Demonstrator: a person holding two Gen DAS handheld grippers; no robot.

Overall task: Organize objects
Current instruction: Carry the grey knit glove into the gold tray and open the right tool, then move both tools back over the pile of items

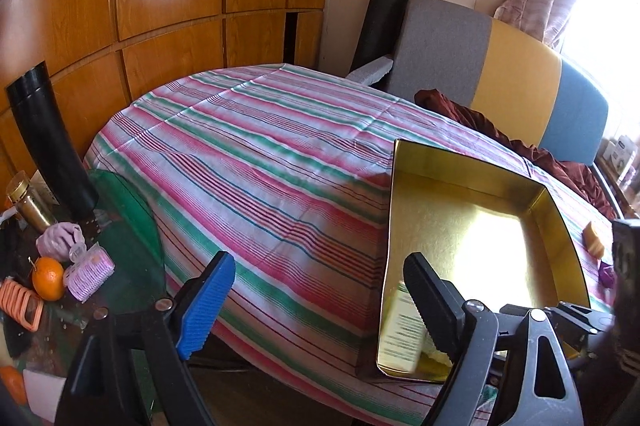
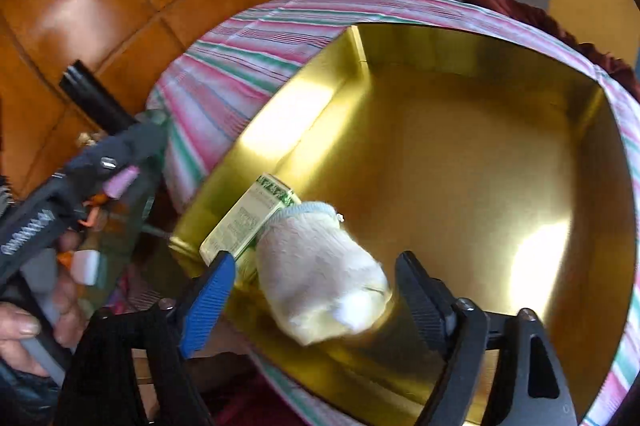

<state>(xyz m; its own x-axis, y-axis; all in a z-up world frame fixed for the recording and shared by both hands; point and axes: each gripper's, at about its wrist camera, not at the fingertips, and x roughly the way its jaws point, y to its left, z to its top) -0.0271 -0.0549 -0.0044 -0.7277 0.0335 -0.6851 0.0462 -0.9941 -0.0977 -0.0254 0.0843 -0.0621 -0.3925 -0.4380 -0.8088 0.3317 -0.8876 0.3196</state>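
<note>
Right gripper (image 2: 312, 302): jaws stand wide; the white sock bundle (image 2: 320, 274) sits between them, a gap visible on each side, so the pads do not press it. I judge it released or dropping, blurred at its near end.
Sock bundle, axis: long axis runs from near the jaws up and left, toward the small box; its blue-trimmed cuff is the far end.
Small box (image 2: 248, 222): green-and-white printed carton, lying flat in the tin's near left corner, just beside the left wall; touching or slightly under the sock's cuff, cannot tell which.
Gold tin (image 2: 500, 74): open rectangular metal tin on the striped tablecloth (image 2: 224, 74); most of its floor is bare and glaring.
Left gripper (image 1: 320, 306): jaws wide, holding nothing; it hangs over the tin's left wall, blue pad (image 1: 208, 302) over the cloth, black pad over the tin's inside.
Left hand (image 2: 28, 322): seen from the right wrist view at lower left, fingers wrapped on the handle.
Loose items, right of tin: an orange block (image 1: 594, 244) and a small purple piece (image 1: 607, 273) lie on the cloth, outside the right wall.
Side table (image 1: 132, 210): green glass, left of the cloth, carrying an orange fruit (image 1: 48, 278), pink hair rollers (image 1: 86, 272), a jar with a gold lid (image 1: 28, 202).
Key relation: block and purple piece lie on the tin's right, so the right gripper looks nearer; the side-table items lie to the left gripper's side.
Risk: glare on the tin floor hides depth.
</note>
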